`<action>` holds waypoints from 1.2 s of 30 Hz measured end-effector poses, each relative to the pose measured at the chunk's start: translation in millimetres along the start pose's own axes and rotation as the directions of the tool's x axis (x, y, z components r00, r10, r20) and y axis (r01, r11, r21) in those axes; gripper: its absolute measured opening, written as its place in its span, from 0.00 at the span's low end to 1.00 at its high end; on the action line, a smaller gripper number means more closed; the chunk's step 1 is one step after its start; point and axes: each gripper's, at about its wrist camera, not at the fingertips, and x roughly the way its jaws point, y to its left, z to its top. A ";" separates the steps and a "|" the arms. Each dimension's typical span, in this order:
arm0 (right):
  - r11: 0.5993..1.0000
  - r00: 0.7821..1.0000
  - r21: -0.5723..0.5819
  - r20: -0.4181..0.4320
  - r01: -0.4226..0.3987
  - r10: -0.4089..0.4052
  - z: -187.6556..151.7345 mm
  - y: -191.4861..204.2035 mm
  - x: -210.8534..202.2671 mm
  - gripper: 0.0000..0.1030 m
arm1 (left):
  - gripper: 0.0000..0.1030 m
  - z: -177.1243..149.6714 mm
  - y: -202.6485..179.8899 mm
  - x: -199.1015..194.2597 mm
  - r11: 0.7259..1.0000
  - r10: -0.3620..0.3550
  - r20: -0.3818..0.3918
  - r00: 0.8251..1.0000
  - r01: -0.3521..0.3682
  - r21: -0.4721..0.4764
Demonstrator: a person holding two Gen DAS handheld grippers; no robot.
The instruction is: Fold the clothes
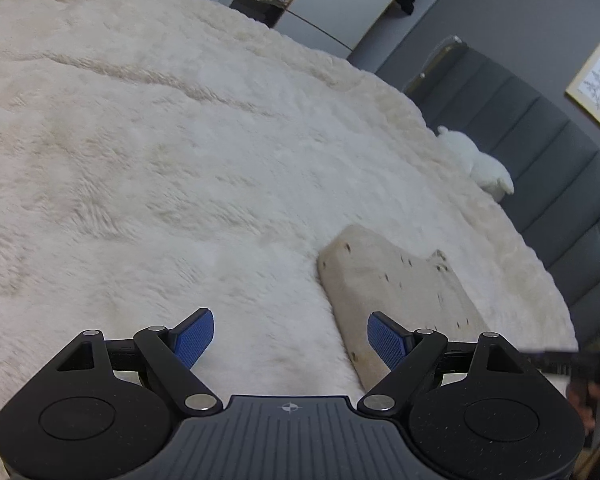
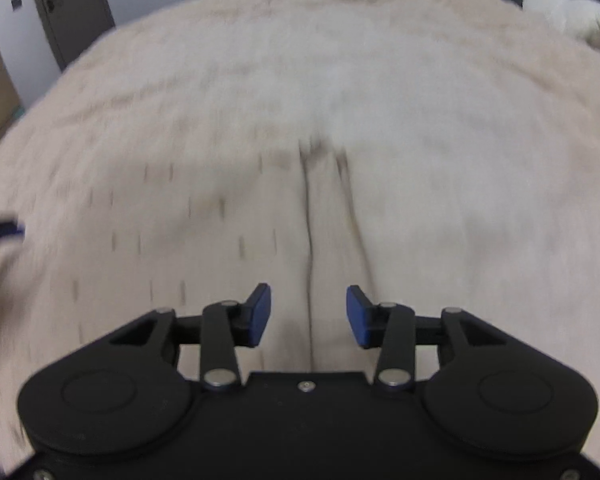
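- Left hand-held gripper (image 1: pixel 290 338) was spread wide with nothing between its blue ribbed pads (image 1: pixel 192 338), hovering over the cream fluffy bed blanket (image 1: pixel 160 140).
- Folded beige garment with small dark flecks (image 1: pixel 396 292) lay on the blanket, just right of the gripper's centre line; its near corner ran behind the right pad.
- White plush toy (image 1: pixel 476 164) sat at the bed's far right edge by the grey padded headboard (image 1: pixel 548 168).
- Right hand-held gripper (image 2: pixel 308 314) was also wide and empty, above the same beige flecked fabric (image 2: pixel 204 232); view was motion-blurred, a dark crease ran between the fingers.
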 end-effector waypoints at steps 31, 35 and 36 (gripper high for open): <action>0.998 1.000 -0.062 -0.019 -0.011 0.010 -34.6 16.5 5.2 0.20 | 0.82 -16.6 -17.9 13.8 0.993 0.078 -0.054 0.996 -0.072 0.092; 0.999 0.997 -0.028 -0.062 -0.040 0.038 -39.4 10.1 11.8 0.20 | 0.82 -16.9 -20.8 15.3 0.990 0.086 -0.059 0.995 -0.079 0.116; 0.999 0.996 -0.016 -0.070 -0.051 0.050 -41.8 7.4 11.3 0.20 | 0.82 -16.7 -21.4 15.9 0.990 0.084 -0.059 0.995 -0.076 0.120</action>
